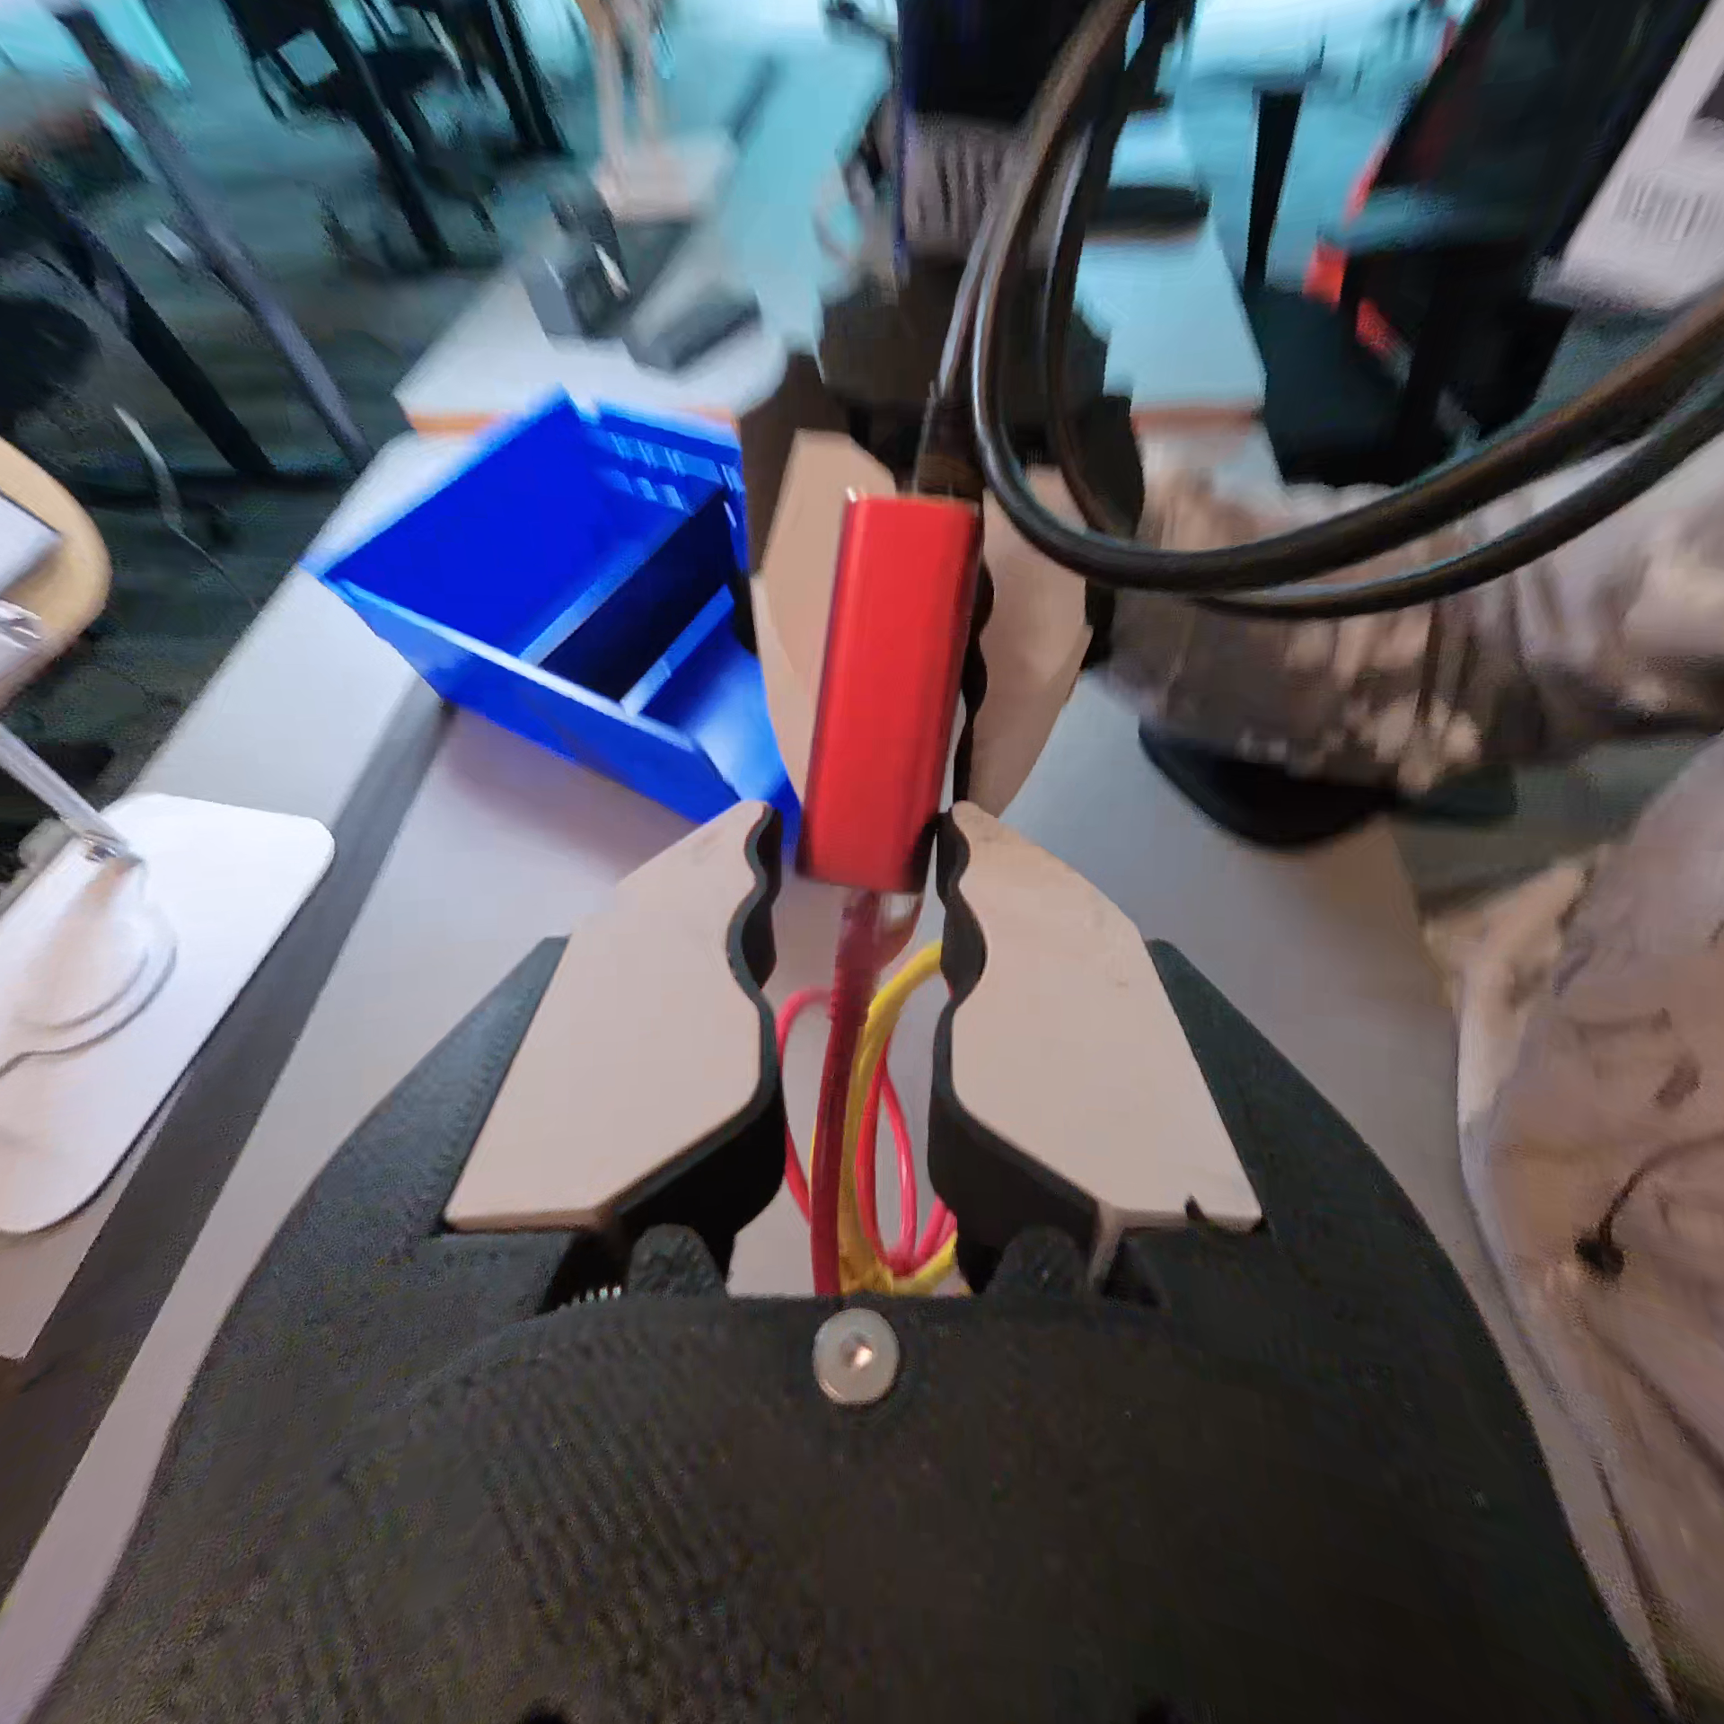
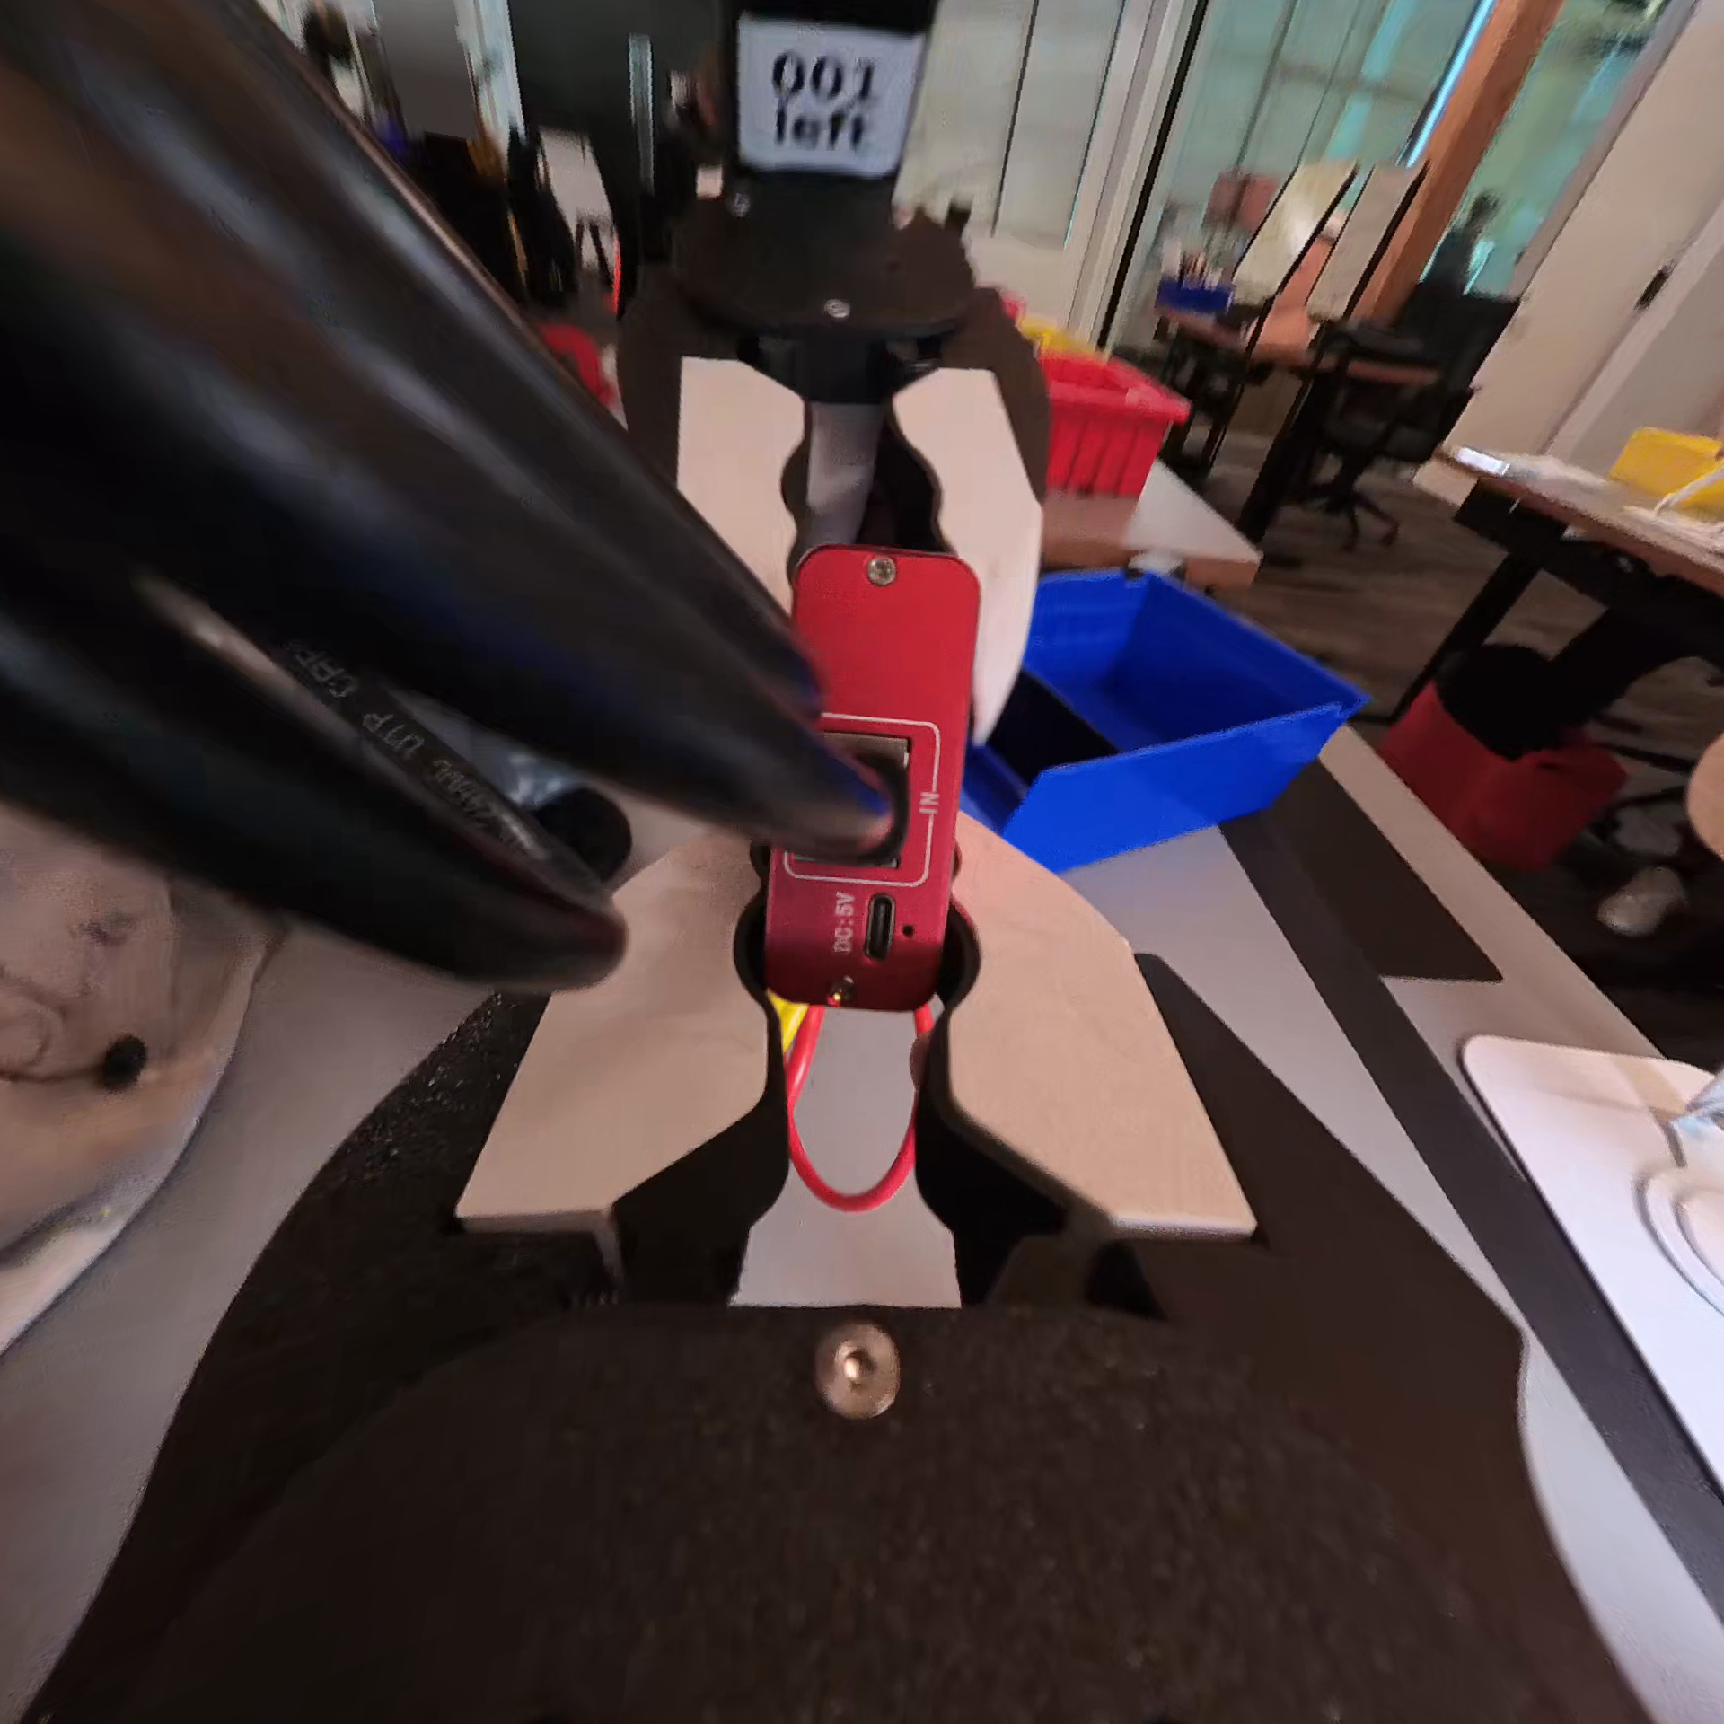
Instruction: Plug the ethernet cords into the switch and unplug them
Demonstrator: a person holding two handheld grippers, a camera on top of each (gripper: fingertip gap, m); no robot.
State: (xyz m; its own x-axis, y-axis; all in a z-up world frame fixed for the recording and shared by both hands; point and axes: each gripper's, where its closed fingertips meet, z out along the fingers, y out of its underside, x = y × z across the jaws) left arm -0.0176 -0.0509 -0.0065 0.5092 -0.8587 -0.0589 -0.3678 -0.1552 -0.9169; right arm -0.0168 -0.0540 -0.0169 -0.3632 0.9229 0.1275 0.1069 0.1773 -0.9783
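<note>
in the left wrist view, the left gripper is closed on the near end of a red ethernet switch, its two tan fingertips pinching the metal case from either side. below the switch, in the gap between the fingers, a red cord runs up to the near end of the switch, and beside it hang loops of yellow cord and thin pink-red cord. at the far end of the switch the right gripper faces this way, its tan fingers on both sides of the case. a black ethernet cord enters the far end and curves away to the right in two strands. just left of the switch, a blue bin lies tilted on the grey table, and a white pad sits at the left edge.

in the right wrist view, the right gripper clamps the near end of the switch, which stands on its narrow side between the fingertips. the black cord fills the left of the view and meets the port on the switch's end face; whether it is fully seated cannot be told. a thin red loop hangs below. beyond, the left gripper holds the other end. the blue bin is to the right, with a red bin farther back.
</note>
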